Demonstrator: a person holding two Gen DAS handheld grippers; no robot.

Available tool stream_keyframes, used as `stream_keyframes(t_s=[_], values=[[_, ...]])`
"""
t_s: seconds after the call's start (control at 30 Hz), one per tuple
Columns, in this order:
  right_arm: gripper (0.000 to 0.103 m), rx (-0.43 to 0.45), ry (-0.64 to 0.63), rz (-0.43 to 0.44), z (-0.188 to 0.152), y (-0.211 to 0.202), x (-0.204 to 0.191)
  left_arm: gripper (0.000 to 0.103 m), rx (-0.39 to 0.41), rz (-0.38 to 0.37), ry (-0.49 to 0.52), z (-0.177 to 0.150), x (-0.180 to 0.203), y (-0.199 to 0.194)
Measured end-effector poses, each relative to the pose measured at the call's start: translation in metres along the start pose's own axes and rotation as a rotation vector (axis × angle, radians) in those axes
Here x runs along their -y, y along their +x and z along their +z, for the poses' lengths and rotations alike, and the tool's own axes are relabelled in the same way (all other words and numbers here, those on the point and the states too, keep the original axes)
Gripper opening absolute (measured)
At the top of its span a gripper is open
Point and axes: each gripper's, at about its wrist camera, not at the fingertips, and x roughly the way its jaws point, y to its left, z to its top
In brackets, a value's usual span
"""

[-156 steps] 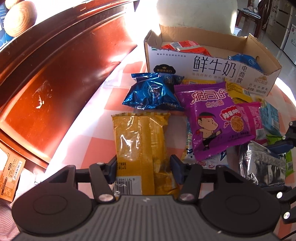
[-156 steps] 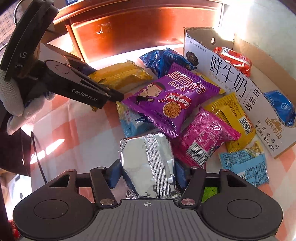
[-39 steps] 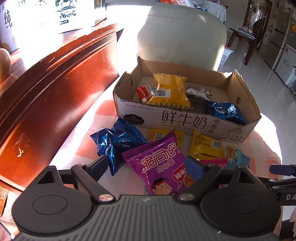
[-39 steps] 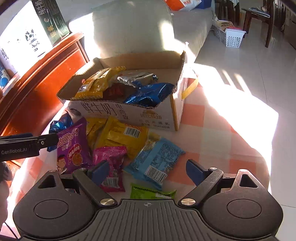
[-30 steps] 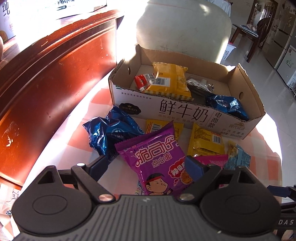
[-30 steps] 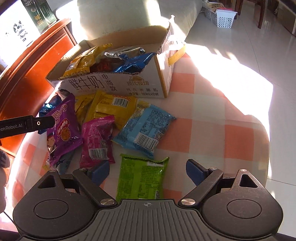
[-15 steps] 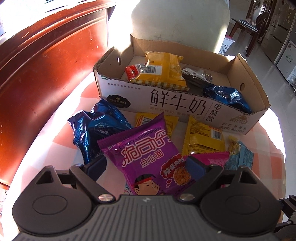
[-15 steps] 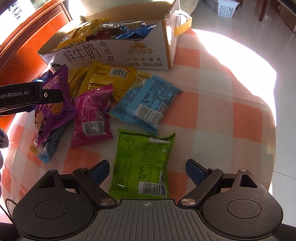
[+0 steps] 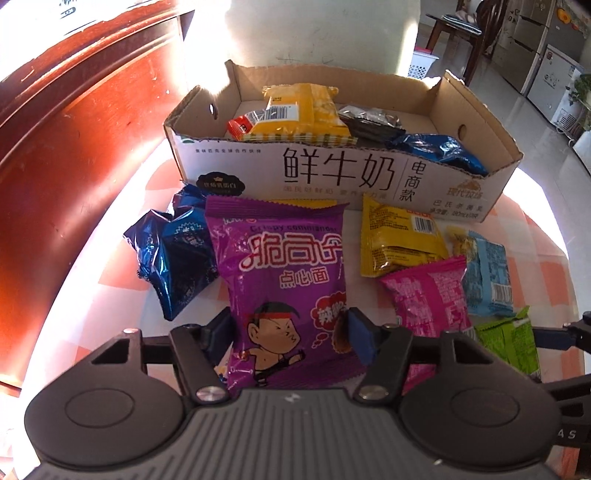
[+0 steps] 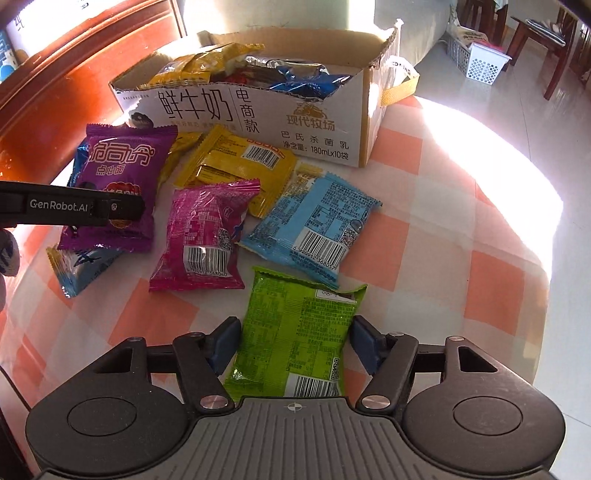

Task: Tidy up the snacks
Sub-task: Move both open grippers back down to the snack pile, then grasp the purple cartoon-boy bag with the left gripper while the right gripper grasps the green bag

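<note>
Left gripper (image 9: 288, 334): jaws closing, pads pressing the purple packet (image 9: 284, 273), lower centre of frame.
Right gripper (image 10: 293, 343): jaws closing on the green packet (image 10: 299, 328), lower centre; contact uncertain.
Loose on cloth: pink packet (image 10: 205, 236), light-blue packet (image 10: 314, 225), yellow packet (image 10: 236, 162), dark-blue packet (image 9: 177, 254).
Box (image 9: 343, 173): upper centre, several packets inside.
Progress: judged partway; at least six remain outside.

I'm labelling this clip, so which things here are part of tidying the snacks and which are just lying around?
Part of the job:
- cardboard box
- purple noodle packet, left gripper closing on it
- green packet, right gripper closing on it
- pink packet
- light blue packet

Lying about:
- white basket
- wooden chair
</note>
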Motion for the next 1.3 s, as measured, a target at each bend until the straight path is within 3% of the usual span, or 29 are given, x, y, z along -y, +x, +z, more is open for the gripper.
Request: stream_keyframes(t_s=[0.1,0.23,0.27,0.47,0.67,0.87,0.97,1.3], values=[[0.058,-0.008,-0.083,0.031,0.003,-0.001,0.004,0.063,0.006,0.007,0.054,-0.006,-0.001,-0.005],[0.058,-0.014,-0.149,0.066,0.011,0.002,0.006,0.066,0.011,-0.006,0.054,-0.010,-0.005,-0.006],[0.058,-0.018,-0.168,0.075,0.013,0.002,0.006,0.073,0.011,0.001,0.053,-0.010,-0.005,-0.005],[0.065,-0.028,-0.193,0.096,0.015,0.003,0.004,0.084,-0.005,-0.003,0.029,-0.008,-0.008,0.000],[0.067,-0.047,-0.182,0.093,0.014,0.002,0.002,0.085,-0.033,0.025,0.016,-0.006,-0.012,0.010],[0.065,-0.048,-0.178,0.093,0.014,0.001,0.003,0.084,-0.037,0.035,-0.020,-0.002,-0.019,0.015],[0.058,-0.047,-0.184,0.100,0.014,0.000,0.002,0.066,-0.023,0.040,0.002,-0.002,-0.016,0.014],[0.051,-0.014,-0.178,0.182,0.018,-0.018,0.005,0.062,0.036,0.092,0.074,-0.004,-0.009,-0.008]])
